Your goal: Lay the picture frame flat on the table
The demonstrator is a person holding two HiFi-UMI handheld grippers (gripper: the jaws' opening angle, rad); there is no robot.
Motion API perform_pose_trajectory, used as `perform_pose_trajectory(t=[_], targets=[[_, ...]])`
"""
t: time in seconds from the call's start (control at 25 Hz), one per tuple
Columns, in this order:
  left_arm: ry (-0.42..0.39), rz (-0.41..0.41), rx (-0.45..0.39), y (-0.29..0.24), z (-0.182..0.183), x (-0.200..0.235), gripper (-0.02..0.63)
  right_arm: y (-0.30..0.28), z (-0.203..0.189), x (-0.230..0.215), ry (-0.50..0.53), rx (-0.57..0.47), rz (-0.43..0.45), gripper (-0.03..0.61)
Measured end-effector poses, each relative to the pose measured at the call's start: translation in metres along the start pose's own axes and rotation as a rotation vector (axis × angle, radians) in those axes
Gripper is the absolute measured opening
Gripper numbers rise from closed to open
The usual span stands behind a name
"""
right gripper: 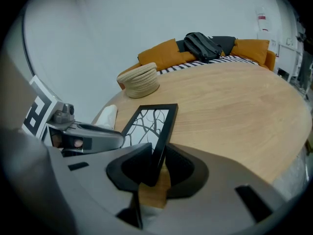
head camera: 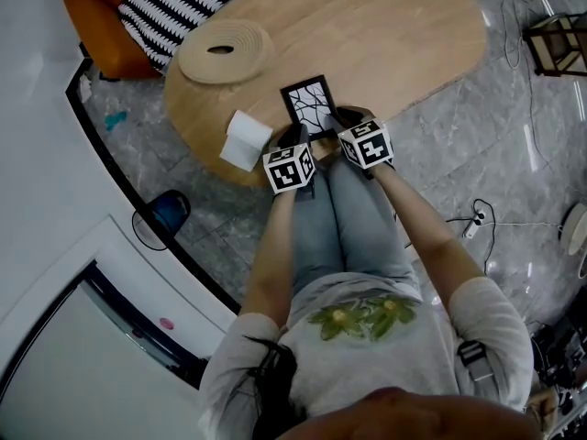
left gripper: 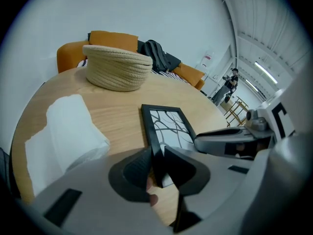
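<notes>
The left gripper pinches the left edge of the picture frame near its closest corner. The right gripper clamps the opposite edge the same way. The frame sits face up at the near rim of the oval desk, just beside a white bundle and near a woven basket.
</notes>
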State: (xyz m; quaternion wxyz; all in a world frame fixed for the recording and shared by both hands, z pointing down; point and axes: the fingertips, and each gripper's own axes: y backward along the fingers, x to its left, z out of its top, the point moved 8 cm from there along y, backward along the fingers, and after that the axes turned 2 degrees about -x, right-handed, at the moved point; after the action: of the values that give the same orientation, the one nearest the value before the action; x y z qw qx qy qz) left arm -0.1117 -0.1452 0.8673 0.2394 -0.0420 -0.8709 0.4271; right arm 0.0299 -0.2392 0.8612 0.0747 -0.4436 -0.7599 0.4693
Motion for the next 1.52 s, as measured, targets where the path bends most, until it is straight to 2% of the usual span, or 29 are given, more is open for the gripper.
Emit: perform_pose_trajectory(t=[0.44,0.6,0.76,1.12,1.32,1.52], targets=[[-0.051,0.017,0.032,-0.002,0.001,0.002,0.098,-0.006,-0.003,0.001,-0.006,0.019,-0.005,0.098],[-0.086,0.038,0.029,0.008,0.015,-0.002,0.143,0.003,0.003,0.006,0.014,0.039,-0.019,0.126],[-0.096,0.041,0.011,0.033,0.035,-0.010,0.149,0.029,0.016,0.017,0.013,0.014,-0.023,0.123],[-0.125,-0.006,-0.020,0.128,0.077,-0.053,0.046,0.120,0.059,0.060,-0.013,-0.065,-0.023,0.008],[-0.166,-0.028,-0.013,0.170,0.093,-0.071,0.017,0.161,0.075,0.085,-0.021,-0.092,-0.009,0.008],[-0.109,-0.047,-0.007,0.207,0.097,-0.083,0.015,0.197,0.082,0.102,0.019,-0.117,0.001,0.006]])
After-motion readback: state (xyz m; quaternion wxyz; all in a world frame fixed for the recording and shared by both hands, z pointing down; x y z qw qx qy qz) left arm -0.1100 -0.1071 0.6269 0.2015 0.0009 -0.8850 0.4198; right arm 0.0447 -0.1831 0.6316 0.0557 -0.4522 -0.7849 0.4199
